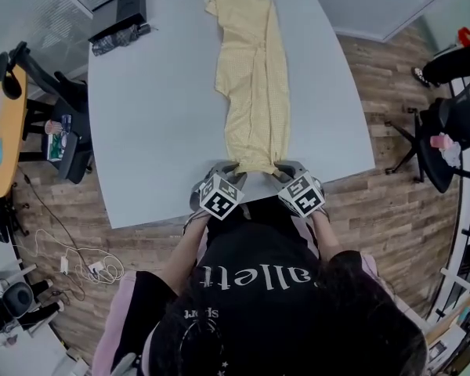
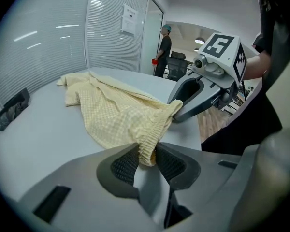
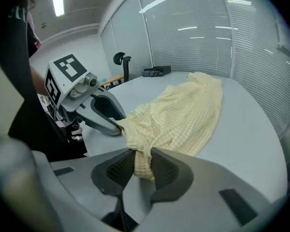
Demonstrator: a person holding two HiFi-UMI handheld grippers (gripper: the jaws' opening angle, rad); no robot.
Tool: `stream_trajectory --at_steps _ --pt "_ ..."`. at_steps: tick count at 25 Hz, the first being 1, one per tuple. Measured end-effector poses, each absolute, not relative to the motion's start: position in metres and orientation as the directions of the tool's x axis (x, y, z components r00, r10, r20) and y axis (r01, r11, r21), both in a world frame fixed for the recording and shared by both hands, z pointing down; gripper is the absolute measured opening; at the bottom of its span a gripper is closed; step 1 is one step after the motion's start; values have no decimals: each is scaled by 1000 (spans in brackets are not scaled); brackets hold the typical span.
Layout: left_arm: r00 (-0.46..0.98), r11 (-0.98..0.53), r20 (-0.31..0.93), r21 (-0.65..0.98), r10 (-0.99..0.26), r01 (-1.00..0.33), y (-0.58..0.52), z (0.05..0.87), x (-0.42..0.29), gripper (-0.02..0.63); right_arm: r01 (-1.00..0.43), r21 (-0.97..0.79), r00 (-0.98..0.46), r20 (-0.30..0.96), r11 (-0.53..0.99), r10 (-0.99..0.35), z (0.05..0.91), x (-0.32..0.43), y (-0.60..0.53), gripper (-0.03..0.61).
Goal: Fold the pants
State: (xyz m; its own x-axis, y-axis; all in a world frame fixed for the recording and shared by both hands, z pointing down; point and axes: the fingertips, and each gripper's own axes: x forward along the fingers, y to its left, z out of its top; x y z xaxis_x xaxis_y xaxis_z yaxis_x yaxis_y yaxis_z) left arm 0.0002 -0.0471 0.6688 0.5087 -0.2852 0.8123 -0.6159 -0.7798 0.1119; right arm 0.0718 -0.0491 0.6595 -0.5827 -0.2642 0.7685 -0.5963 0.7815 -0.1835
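Pale yellow checked pants (image 1: 252, 77) lie lengthwise on the grey table (image 1: 157, 108), folded along their length, with the waistband at the near edge. My left gripper (image 1: 230, 171) is shut on the waistband's left corner (image 2: 147, 151), and the elastic hem is bunched between its pads. My right gripper (image 1: 283, 169) is shut on the waistband's right corner (image 3: 142, 161). In the left gripper view the right gripper (image 2: 181, 111) bites the cloth just beyond. In the right gripper view the left gripper (image 3: 117, 125) holds the far corner.
A black box (image 1: 119, 8) and a dark bag (image 1: 119, 39) sit at the table's far left corner. Office chairs (image 1: 439, 131) stand right of the table, and an orange side table (image 1: 1, 124) stands left. A person (image 2: 163, 50) stands far off by the glass wall.
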Motion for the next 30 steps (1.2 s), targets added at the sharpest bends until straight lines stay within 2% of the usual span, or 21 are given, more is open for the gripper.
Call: stream_trajectory --at_steps 6,16,24,30 --pt "553 -771 769 128 -320 -624 -49 647 -3 103 -604 -180 -616 723 776 -312 632 68 -60 95" --pt "612 -726 644 125 -459 -676 -72 581 -17 95 -635 -157 -656 626 756 -421 575 58 -83 93" --pt "681 -730 505 135 -531 -670 -86 519 -17 89 -670 -174 -689 507 721 -517 522 55 -96 89" --pt "762 -769 368 163 -533 -618 -87 464 -14 84 -667 -204 -718 431 716 -546 480 53 -96 75"
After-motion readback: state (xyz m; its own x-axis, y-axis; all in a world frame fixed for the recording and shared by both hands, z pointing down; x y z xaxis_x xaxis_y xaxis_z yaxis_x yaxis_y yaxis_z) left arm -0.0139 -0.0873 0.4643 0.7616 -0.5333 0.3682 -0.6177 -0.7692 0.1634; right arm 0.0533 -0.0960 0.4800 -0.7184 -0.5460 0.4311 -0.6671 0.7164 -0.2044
